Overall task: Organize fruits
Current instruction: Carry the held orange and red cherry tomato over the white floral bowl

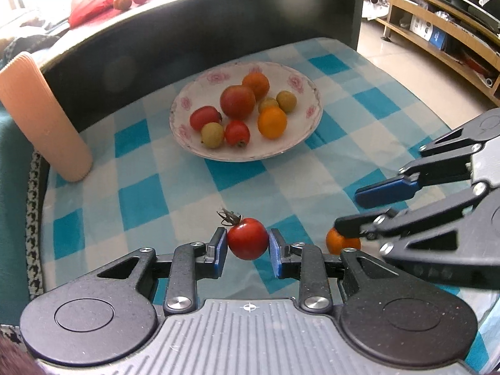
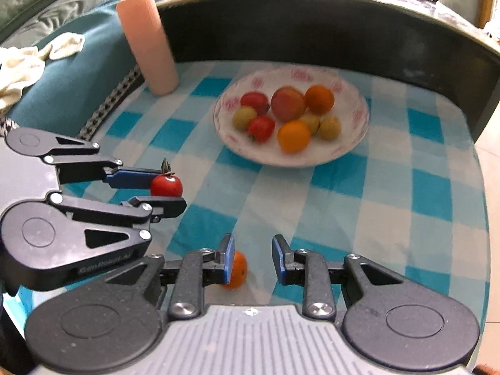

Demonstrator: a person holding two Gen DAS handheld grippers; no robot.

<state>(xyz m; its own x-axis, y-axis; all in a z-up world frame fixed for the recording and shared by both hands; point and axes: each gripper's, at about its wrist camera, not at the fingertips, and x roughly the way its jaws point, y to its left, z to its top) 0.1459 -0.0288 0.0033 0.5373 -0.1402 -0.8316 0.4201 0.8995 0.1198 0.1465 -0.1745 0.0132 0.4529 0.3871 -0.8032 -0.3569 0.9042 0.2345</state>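
Note:
My left gripper [image 1: 247,243] is shut on a red cherry tomato [image 1: 247,242] with a dry stem, held just above the checked cloth; it also shows in the right wrist view [image 2: 166,185]. My right gripper [image 2: 253,257] is open above the cloth. A small orange fruit [image 2: 238,269] lies on the cloth beside its left finger, partly hidden; it also shows in the left wrist view [image 1: 339,242] under the right gripper [image 1: 353,211]. A white floral plate [image 1: 300,143] farther back holds several red, orange and green fruits.
A peach ribbed cylinder [image 1: 43,115] stands at the cloth's left rear [image 2: 147,40]. A dark raised counter wall [image 1: 218,25] runs behind the plate, with red fruits on top. A teal sofa cushion [image 2: 78,72] lies left; floor and wooden shelves [image 1: 437,31] right.

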